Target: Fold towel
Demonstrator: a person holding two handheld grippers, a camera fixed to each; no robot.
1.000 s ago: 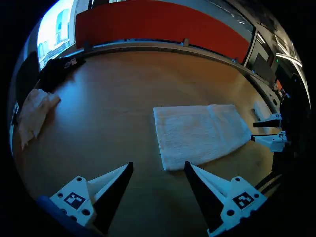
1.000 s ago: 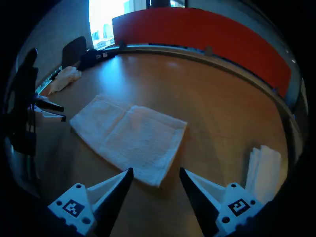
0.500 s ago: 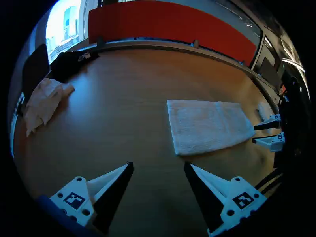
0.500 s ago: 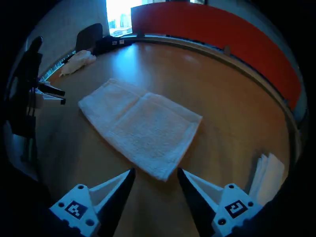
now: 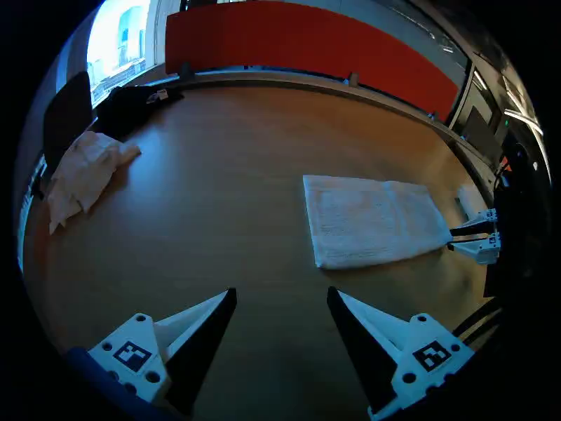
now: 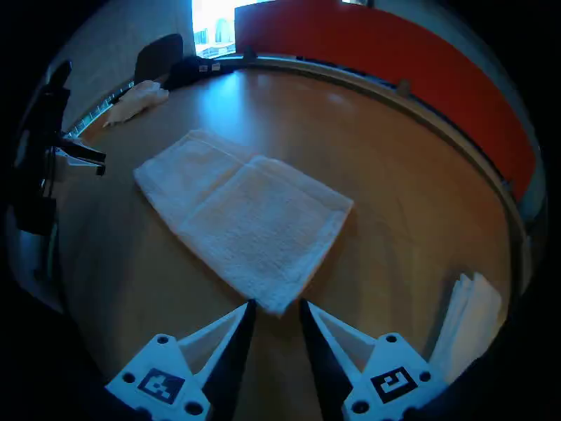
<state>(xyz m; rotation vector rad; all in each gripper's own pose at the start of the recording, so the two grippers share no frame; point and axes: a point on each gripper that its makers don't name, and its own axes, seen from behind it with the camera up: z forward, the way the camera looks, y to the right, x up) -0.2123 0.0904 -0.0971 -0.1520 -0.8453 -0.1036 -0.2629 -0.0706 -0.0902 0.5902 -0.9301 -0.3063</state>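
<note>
A white towel (image 5: 375, 221) lies folded flat on the wooden table (image 5: 224, 182). In the left gripper view my left gripper (image 5: 280, 295) stands wide open over bare wood, well short of the towel's near left corner. In the right gripper view the towel (image 6: 245, 214) stretches away from me. Its nearest corner sits right at the tips of my right gripper (image 6: 277, 306), whose jaws are narrowed with a gap still showing. From the left gripper view, the right gripper (image 5: 471, 237) is at the towel's far right end. The left gripper (image 6: 80, 153) appears at the left edge of the right gripper view.
A crumpled cloth (image 5: 80, 172) and a dark bag (image 5: 133, 105) lie at the table's far left. A stack of folded white towels (image 6: 470, 323) sits at the right edge. A red panel (image 5: 308, 42) runs behind the table, with a dark chair (image 6: 158, 59) near the window.
My right gripper's fingers have narrowed and moved up to the towel's near corner. The left gripper has drawn back from the towel and stays wide open.
</note>
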